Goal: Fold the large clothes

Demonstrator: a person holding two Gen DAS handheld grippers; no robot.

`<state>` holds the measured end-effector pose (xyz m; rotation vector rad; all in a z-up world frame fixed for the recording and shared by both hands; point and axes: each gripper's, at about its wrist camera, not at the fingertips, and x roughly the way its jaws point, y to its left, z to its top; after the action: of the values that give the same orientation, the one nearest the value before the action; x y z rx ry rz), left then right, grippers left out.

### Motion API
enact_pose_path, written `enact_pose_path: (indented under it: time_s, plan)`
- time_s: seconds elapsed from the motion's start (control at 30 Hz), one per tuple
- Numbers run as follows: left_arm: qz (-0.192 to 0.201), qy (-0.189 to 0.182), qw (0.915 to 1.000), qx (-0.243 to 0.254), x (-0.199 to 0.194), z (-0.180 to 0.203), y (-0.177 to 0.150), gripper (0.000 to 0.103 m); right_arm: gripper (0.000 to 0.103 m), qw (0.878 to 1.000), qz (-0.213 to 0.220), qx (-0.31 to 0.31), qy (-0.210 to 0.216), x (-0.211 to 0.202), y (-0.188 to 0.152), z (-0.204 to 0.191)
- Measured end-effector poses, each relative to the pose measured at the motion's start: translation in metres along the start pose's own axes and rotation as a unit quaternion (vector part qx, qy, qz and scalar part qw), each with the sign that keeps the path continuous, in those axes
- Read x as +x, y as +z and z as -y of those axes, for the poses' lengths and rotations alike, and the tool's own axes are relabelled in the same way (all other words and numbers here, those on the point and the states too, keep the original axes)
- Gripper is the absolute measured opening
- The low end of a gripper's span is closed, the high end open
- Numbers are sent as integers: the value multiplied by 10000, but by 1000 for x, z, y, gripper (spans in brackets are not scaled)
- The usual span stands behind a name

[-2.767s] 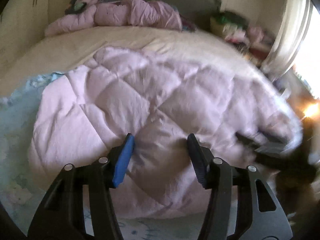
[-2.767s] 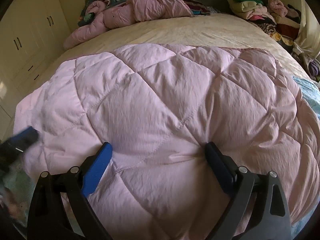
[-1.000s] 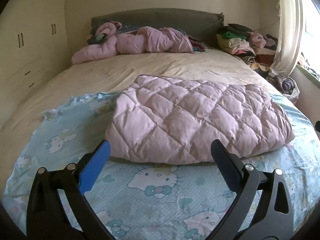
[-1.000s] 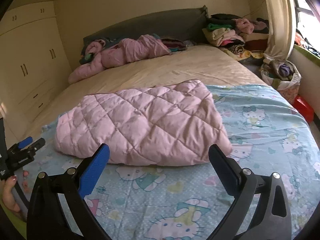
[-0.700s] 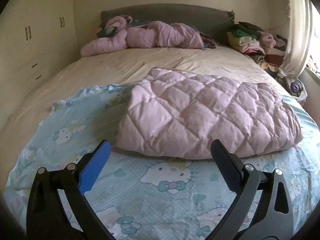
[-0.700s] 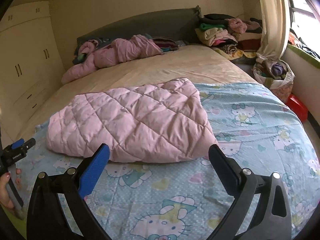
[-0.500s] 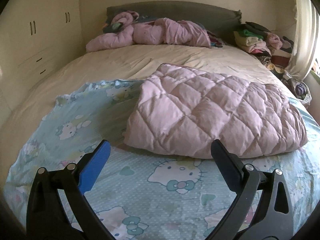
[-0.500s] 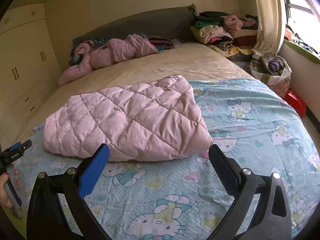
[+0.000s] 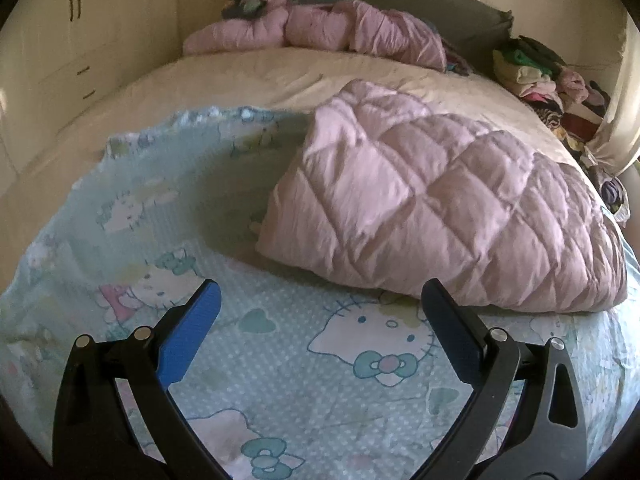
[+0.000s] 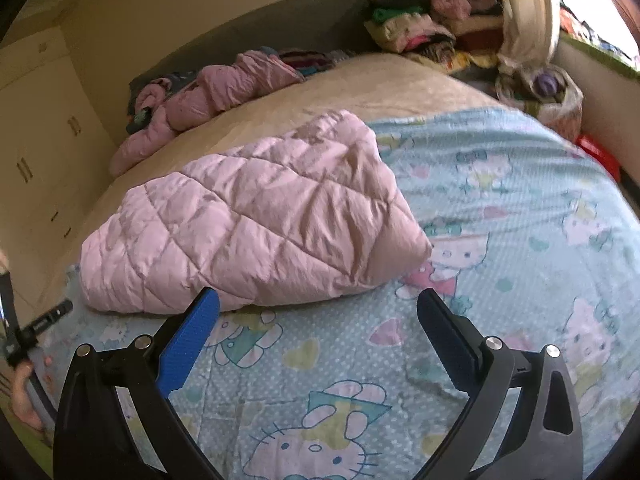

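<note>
A folded pink quilted puffy coat [image 9: 440, 208] lies beyond both spread-wide, empty grippers: left gripper [image 9: 320, 320], right gripper [image 10: 318, 320]. It looks soft, light and slippery; pinch a thick folded edge.

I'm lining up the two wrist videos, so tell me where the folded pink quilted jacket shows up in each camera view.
Left wrist view: the folded pink quilted jacket lies right of centre, beyond the open left gripper.
Right wrist view: the jacket lies left of centre, just beyond the open right gripper.
Shared landmark: the crumpled pink garment at the grey headboard.
</note>
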<state>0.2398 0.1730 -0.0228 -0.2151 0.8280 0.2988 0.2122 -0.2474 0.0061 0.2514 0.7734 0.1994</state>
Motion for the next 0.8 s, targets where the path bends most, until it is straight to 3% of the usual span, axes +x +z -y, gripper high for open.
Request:
enact_pose_path:
  time_s: [0.27, 0.57, 0.8]
  plan:
    - [-193, -163, 9992, -306, 18, -11, -1, 94, 99, 9952, -382, 863, 245, 36, -4, 33]
    - [-301, -144, 9967, -744, 38, -30, 3, 94, 99, 9817, -632, 1704, 565, 76, 8, 64]
    - [-316, -625, 9862, -1498, 52, -52, 10, 94, 99, 9742, -756, 1991, 739, 102, 19, 73]
